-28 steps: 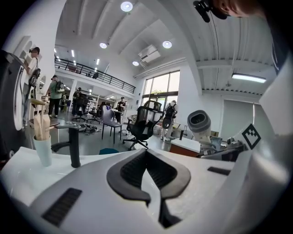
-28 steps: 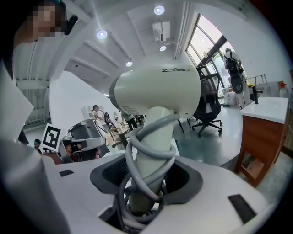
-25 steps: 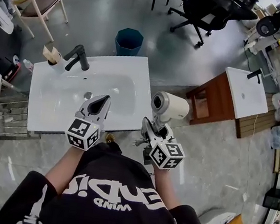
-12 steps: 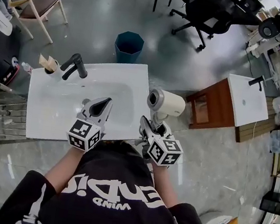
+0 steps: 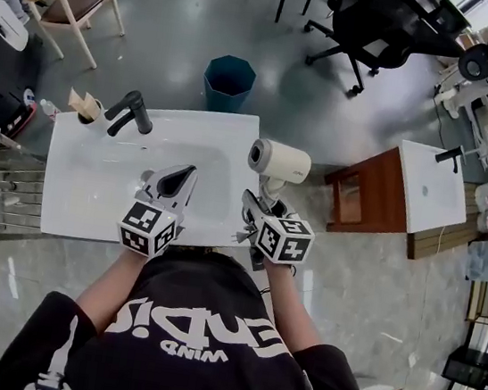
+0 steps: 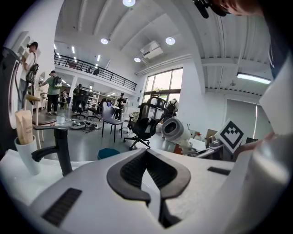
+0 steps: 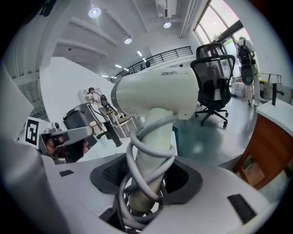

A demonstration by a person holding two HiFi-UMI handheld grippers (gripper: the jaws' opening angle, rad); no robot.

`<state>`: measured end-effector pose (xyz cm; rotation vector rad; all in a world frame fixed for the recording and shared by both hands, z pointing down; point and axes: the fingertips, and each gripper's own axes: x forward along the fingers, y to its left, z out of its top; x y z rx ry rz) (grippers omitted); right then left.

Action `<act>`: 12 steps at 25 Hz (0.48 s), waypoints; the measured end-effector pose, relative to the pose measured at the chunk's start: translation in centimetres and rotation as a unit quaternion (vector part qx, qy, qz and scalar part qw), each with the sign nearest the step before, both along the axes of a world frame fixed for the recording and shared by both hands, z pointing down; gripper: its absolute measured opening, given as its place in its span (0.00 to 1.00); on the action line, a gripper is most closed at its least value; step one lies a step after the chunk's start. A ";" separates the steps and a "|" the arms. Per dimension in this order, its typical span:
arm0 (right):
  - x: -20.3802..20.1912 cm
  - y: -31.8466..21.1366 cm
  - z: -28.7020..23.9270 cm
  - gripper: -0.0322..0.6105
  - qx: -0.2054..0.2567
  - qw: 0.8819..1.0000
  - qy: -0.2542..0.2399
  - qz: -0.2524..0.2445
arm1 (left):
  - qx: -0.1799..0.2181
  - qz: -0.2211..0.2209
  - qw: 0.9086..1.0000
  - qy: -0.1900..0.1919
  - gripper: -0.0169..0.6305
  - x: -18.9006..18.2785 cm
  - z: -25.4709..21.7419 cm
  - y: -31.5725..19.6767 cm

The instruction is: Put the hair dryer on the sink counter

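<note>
A white hair dryer [image 5: 277, 161] hangs upright over the right edge of the white sink counter [image 5: 90, 200], nozzle pointing left. My right gripper [image 5: 264, 205] is shut on its handle, which has the grey cord wound round it. In the right gripper view the hair dryer [image 7: 155, 93] rises from between the dark pads [image 7: 183, 176] of my right gripper [image 7: 149, 171]. My left gripper [image 5: 185, 178] hovers over the basin's front right part, jaws together and empty. In the left gripper view its tips [image 6: 146, 151] meet, and the hair dryer [image 6: 175, 130] shows to the right.
A black faucet [image 5: 130, 110] and a cup of wooden items [image 5: 85, 108] stand at the counter's back left. A blue bin [image 5: 229, 78] sits behind the counter. A wooden cabinet with a second basin [image 5: 426, 184] stands to the right, with chairs [image 5: 72, 8] beyond.
My right gripper has carried the hair dryer left and away from me, from beside the counter to above its right edge. The left gripper has barely moved.
</note>
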<state>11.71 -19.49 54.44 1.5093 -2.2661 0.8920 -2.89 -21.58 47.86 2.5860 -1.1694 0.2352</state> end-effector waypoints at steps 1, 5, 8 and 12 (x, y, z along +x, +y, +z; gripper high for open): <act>-0.1 -0.4 0.5 0.41 -0.007 1.000 0.005 -0.004 | -0.001 -0.001 1.000 0.000 0.04 0.0 0.1 0.0; -0.3 -2.1 2.7 0.41 -0.038 0.999 0.017 -0.018 | -0.009 -0.005 1.000 0.002 0.04 0.0 0.5 -0.1; -0.4 -3.2 4.4 0.41 -0.065 0.998 0.013 -0.023 | -0.013 -0.010 1.000 0.005 0.04 -0.1 0.7 -0.2; -0.5 -4.3 6.4 0.41 -0.091 0.994 0.038 -0.043 | -0.014 -0.019 1.000 0.005 0.04 -0.5 0.9 -0.5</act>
